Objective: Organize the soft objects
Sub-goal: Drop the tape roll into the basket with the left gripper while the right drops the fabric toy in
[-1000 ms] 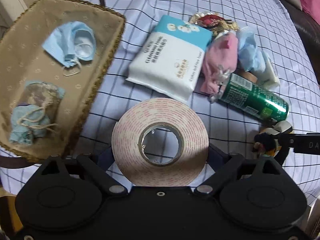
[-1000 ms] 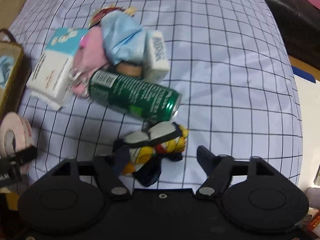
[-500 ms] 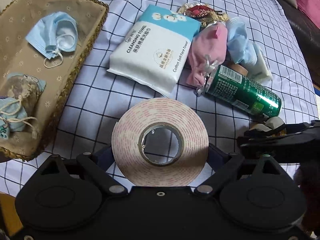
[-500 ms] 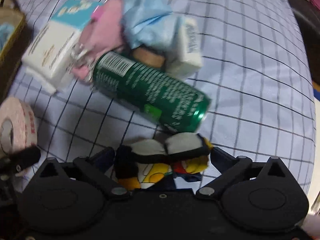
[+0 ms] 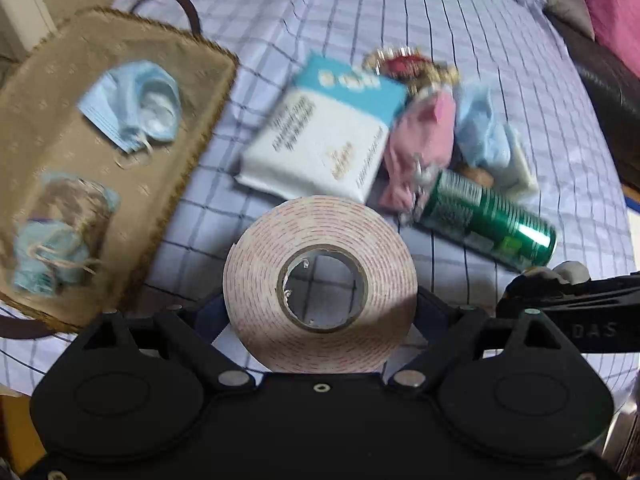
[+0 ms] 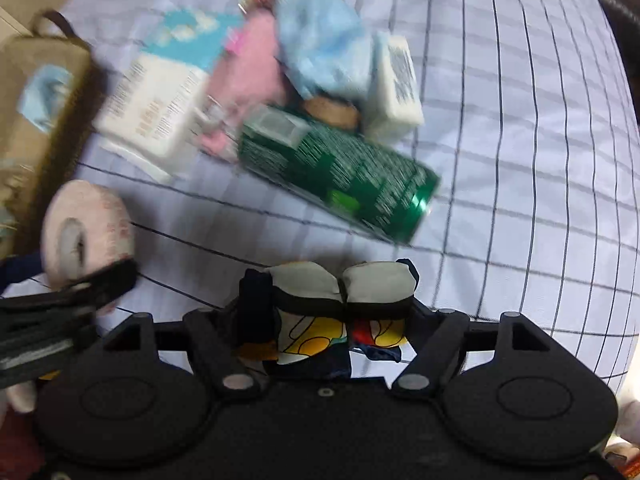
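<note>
Tape (image 5: 320, 284) is sitting clamped between the left gripper (image 5: 320, 312)'s widely spread jaws, its open core facing the left camera; the right wrist view is showing that roll only from the side. The right view alone is revealing the small soft toy (image 6: 336, 312), white, yellow and black, now squeezed between the right gripper (image 6: 332, 316)'s jaws, which have just been closing. Both tools are pointing steeply down at the checked bedsheet (image 6: 520, 160). A basket (image 5: 192, 128) at left is holding a blue face mask (image 5: 132, 104) and a pouch (image 5: 56, 236). A green can (image 6: 340, 172) is lying just beyond the toy, crowding a towel pack (image 5: 320, 136), pink cloth (image 5: 424, 140) and blue cloth (image 6: 324, 40).
</note>
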The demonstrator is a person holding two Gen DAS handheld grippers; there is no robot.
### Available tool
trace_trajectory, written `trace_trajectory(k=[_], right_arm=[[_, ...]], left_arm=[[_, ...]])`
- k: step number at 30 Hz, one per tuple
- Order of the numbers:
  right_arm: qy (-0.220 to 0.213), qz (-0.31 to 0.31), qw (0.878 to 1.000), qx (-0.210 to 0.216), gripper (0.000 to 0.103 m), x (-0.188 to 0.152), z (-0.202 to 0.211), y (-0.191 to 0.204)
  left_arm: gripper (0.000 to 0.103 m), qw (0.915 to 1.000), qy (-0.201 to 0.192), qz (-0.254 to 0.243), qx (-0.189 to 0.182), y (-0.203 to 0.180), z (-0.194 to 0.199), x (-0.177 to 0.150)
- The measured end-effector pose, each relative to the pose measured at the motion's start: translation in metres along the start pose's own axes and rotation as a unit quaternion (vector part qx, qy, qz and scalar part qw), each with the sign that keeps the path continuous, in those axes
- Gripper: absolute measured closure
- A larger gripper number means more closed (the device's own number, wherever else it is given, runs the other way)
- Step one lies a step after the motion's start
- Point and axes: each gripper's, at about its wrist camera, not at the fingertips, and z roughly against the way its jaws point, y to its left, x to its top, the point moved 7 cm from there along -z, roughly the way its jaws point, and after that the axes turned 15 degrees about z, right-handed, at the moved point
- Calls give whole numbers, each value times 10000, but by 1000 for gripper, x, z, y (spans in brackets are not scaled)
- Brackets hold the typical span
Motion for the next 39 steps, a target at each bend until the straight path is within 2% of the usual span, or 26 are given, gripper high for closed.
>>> trace_trajectory(k=[5, 10, 14, 19, 25, 29, 33, 39], right_arm=[[-596, -66, 9981, 144, 28, 29, 41, 22], [-1040, 136, 9943, 202, 28, 78, 70, 54], [-1255, 353, 9904, 466, 28, 111, 82, 94], [-1459, 462, 9855, 728, 27, 154, 90, 138], [-1553, 518, 9817, 975, 27, 187, 91, 183], [-1525, 567, 9808, 1078, 26, 195, 76, 199], [-1553, 600, 9798, 1103, 19, 200, 55, 202], [-1734, 441, 9756, 1276, 16, 206, 59, 194]], left_arm=[[14, 9986, -493, 187, 84, 18, 39, 34], [14, 9924, -1006, 519, 492, 56, 74, 74], [14, 9850, -1229, 806, 904, 93, 85, 96], [14, 9799, -1060, 1164, 1223, 132, 71, 100], [13, 9760, -960, 1250, 1504, 152, 53, 98], [13, 9772, -958, 1275, 1400, 157, 50, 102], [8, 9775, -1004, 1354, 1267, 160, 50, 107], [4, 9768, -1085, 1331, 1280, 159, 50, 110]])
